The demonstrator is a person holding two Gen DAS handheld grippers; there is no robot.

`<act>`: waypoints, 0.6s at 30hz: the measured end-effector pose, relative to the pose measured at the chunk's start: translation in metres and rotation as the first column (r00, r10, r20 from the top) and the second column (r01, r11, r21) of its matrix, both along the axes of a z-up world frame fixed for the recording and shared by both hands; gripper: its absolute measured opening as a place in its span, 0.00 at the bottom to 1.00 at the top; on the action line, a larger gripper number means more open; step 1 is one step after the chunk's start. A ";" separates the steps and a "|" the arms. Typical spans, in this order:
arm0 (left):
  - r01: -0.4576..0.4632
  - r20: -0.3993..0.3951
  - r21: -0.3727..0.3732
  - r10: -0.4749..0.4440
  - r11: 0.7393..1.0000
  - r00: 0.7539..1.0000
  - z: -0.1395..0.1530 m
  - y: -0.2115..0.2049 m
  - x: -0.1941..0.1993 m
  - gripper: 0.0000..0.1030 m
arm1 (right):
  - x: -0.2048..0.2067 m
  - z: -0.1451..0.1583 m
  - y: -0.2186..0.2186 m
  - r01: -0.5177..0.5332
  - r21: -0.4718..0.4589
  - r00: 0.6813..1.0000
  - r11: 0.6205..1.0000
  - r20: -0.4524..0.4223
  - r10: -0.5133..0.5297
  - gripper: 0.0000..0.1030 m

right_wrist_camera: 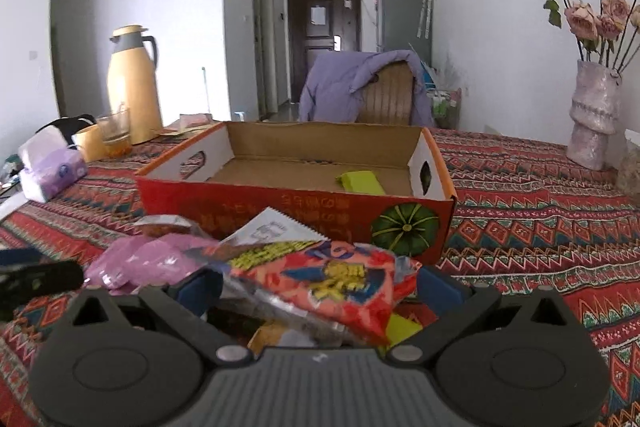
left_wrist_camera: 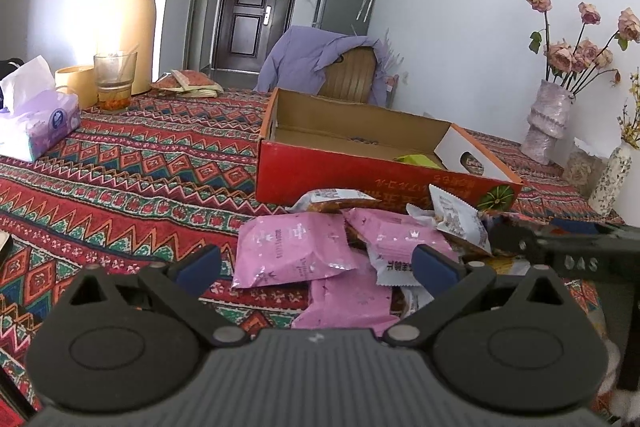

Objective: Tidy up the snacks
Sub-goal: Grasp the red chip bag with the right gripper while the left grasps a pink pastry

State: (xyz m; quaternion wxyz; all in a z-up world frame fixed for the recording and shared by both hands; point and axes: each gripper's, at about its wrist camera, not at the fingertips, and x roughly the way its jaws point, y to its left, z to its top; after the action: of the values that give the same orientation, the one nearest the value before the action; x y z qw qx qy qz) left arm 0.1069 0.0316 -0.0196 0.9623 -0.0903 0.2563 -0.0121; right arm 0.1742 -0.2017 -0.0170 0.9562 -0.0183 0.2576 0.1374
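A pile of snack packets lies on the patterned tablecloth in front of an open red cardboard box that holds one green packet. My left gripper is open and hovers over pink packets; a white packet lies beyond. My right gripper is open around a red and yellow snack bag, its jaws wide on either side; I cannot tell if they touch it. The box with the green packet stands just behind. Pink packets lie to the left.
A tissue box, a glass, a yellow cup and a yellow thermos stand at the far left. Vases with dried roses stand at the right. A chair with a purple jacket is behind the table.
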 end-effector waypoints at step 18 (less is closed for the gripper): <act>-0.052 -0.061 -0.006 0.052 0.999 0.997 -0.004 0.015 0.018 1.00 | -0.016 0.003 -0.029 0.036 0.100 0.997 0.994 0.066 -0.043 0.56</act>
State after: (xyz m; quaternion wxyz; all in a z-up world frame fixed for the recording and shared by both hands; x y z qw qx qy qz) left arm 0.1249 0.0462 -0.0241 0.9538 -0.1008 0.2827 0.0148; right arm 0.1584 -0.2307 -0.0141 0.9667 0.0297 0.2183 0.1302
